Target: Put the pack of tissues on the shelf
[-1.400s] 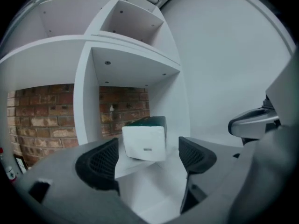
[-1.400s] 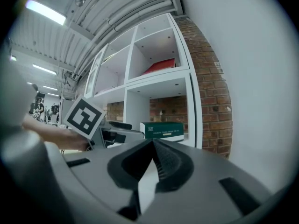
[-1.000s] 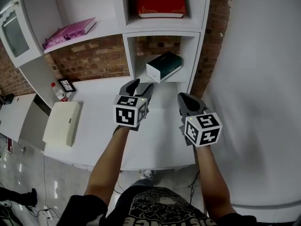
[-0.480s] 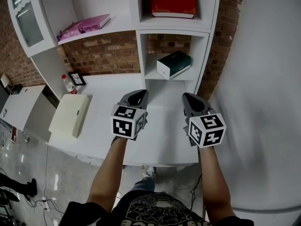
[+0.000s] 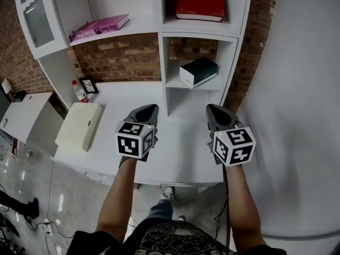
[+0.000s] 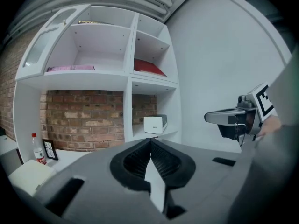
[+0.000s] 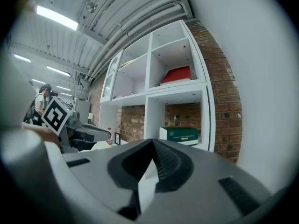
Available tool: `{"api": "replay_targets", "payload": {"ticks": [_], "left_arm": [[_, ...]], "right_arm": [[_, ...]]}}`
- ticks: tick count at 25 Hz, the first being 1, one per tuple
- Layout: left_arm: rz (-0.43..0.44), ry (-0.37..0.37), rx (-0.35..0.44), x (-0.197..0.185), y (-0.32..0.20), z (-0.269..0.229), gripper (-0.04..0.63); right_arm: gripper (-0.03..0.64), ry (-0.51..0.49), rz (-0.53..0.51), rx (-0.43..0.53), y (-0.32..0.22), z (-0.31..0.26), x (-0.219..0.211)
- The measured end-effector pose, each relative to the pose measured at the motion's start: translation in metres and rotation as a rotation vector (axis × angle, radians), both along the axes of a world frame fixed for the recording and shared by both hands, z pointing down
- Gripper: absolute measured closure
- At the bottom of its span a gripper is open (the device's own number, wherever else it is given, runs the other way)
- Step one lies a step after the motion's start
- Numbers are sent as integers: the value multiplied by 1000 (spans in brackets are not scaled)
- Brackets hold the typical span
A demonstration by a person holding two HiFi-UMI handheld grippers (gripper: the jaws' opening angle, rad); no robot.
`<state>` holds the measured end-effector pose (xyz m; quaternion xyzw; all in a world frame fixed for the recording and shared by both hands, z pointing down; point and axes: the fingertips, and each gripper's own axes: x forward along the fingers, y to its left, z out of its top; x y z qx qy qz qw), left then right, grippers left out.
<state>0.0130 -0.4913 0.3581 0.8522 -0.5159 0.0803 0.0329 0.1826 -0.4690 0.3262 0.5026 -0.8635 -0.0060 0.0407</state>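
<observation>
The pack of tissues (image 5: 198, 71), a white box with a dark green top, lies alone in the lower cubby of the white shelf (image 5: 162, 52); it also shows in the left gripper view (image 6: 155, 123) and the right gripper view (image 7: 182, 135). My left gripper (image 5: 147, 109) hovers over the white desk (image 5: 175, 153), in front of and below that cubby, with its jaws shut and nothing in them. My right gripper (image 5: 215, 110) hangs beside it on the right, also shut and empty. Both are well clear of the pack.
A red book (image 5: 197, 1) lies in the cubby above, a pink book (image 5: 101, 26) on the shelf to the left. On the desk's left stand a cream box (image 5: 79, 125), a small bottle (image 5: 79, 92) and a picture frame (image 5: 88, 85). A white wall closes the right side.
The left gripper's jaws, apart just below the cubby a second ago, have closed, and the gripper has drawn back toward me and leftward. The pack stays in the cubby. The right gripper has hardly moved.
</observation>
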Motion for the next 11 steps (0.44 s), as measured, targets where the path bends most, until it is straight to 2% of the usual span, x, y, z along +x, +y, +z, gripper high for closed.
{"api": "replay_targets", "payload": {"ticks": [11], "left_arm": [[-5, 2, 13, -6, 13, -8, 588]], "right_arm": [[615, 10, -24, 6, 11, -3, -11]]}}
